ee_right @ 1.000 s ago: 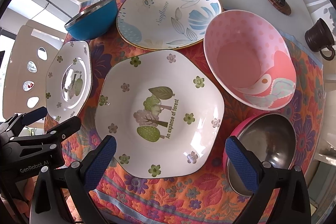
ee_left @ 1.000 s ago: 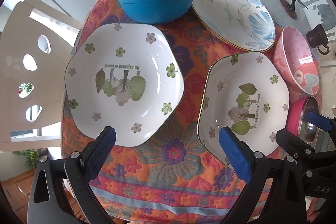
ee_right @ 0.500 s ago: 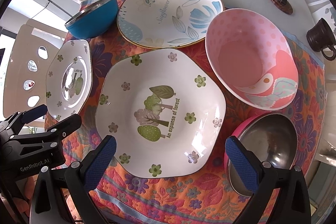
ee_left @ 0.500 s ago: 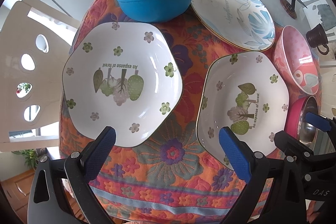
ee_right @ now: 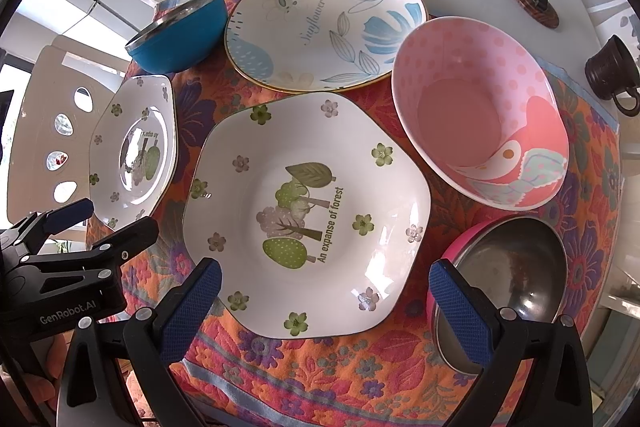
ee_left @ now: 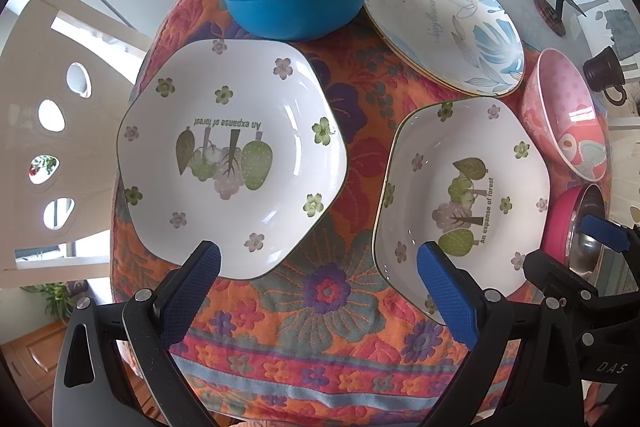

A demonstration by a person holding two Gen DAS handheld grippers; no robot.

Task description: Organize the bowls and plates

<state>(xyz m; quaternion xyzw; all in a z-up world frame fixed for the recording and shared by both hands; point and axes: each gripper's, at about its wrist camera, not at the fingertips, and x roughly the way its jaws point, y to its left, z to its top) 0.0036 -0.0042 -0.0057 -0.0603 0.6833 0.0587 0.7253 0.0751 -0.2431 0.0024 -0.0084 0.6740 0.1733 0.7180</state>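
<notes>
Your left tool (ee_left: 318,287) and right tool (ee_right: 326,301) hover spread and empty over the floral orange cloth (ee_right: 360,367), where two white hexagonal forest-print plates (ee_right: 308,211) lie side by side.

Both wrist cams sit low at near table edge, looking fwd & down, close. L cam sits further left; both share right forest plate (ee_left: 464,195) (ee_right: 308,215)

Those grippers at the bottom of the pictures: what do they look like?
The left gripper and right gripper are alike: black clamp-like frames with silver rivets and two fingers faced with dimpled blue pads. One body reads "GenRobot.AI", the other "DAS" in white letters. No cables or sleeves show.
</notes>
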